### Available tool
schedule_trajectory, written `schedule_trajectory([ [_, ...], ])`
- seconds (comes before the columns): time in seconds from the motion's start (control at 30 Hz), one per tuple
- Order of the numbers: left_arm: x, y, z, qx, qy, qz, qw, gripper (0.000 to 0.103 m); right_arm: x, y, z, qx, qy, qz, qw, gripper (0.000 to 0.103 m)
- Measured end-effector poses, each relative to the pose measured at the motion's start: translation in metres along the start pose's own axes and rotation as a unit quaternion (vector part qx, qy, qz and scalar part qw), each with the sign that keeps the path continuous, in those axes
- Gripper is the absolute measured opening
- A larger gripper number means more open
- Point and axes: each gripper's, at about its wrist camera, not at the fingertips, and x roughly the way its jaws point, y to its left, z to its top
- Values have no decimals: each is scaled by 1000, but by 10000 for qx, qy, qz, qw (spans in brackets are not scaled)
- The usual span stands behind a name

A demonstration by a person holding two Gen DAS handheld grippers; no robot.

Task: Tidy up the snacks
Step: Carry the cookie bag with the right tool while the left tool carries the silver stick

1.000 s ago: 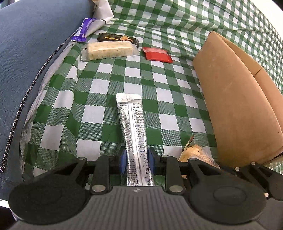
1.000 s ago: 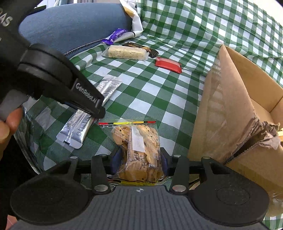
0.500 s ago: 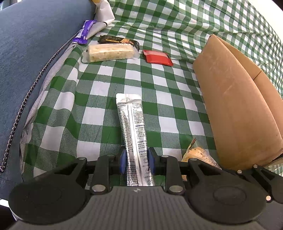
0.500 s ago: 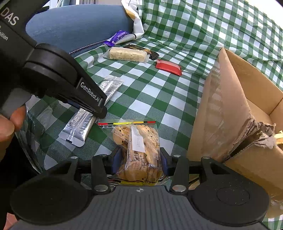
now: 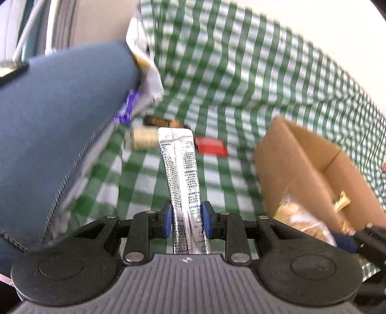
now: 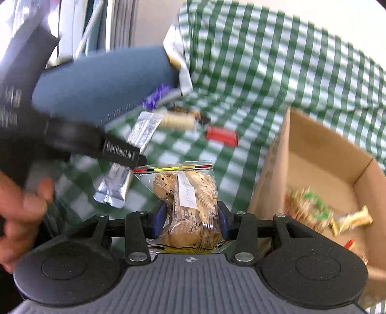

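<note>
2 snacks are in the air, the left gripper (image 5: 187, 222) clamped on a silver sachet (image 5: 179, 169) and the right gripper (image 6: 190, 221) on a cookie bag (image 6: 190, 205), beside the cardboard box (image 6: 320, 154) holding several wrapped snacks, while 4 others look left on the checked cloth (image 6: 265, 60).

Green-white checked cloth (image 5: 241, 79) drapes the surface; blue-grey cushion (image 5: 60, 120) at left; pale wall (image 6: 154, 21) behind; bright daylight.

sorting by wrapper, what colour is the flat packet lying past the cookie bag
Red. The flat packet shows best in the right wrist view.
</note>
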Motion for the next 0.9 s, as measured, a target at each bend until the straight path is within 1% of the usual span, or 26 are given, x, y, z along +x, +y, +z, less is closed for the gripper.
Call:
schedule_trajectory([
  [0.07,-6,0,2,-34,-152,-26,9999,28,-12,-6,8,-52,-218,25,9997,46],
  [0.13,-9,0,2,-42,-224,-50,9997,28,-19,-13,10,-124,-397,29,9991,46],
  [0.27,-3,-1,1,-53,-152,-43,9999,28,-22,-23,-2,-87,-656,-208,9976,45],
  [0.37,1,-4,-1,24,-85,-26,10000,28,-26,-24,-12,-49,-872,-228,9959,45],
  [0.43,4,-5,-3,93,-84,-15,9999,28,-32,-23,-13,-92,-1075,-320,9936,45],
  [0.5,4,-6,-3,127,-92,-7,9999,28,-40,-28,-13,36,-1323,-176,9911,45],
  [0.57,6,-7,-4,154,-81,23,9998,28,-46,-33,-14,76,-1470,-192,9889,45],
  [0.7,10,-10,-5,239,-57,67,9997,28,-48,-47,-16,291,-1590,-265,9865,45],
  [0.9,10,-20,-10,476,-17,-12,9989,28,-47,-65,-17,567,-1653,-504,9833,45],
])
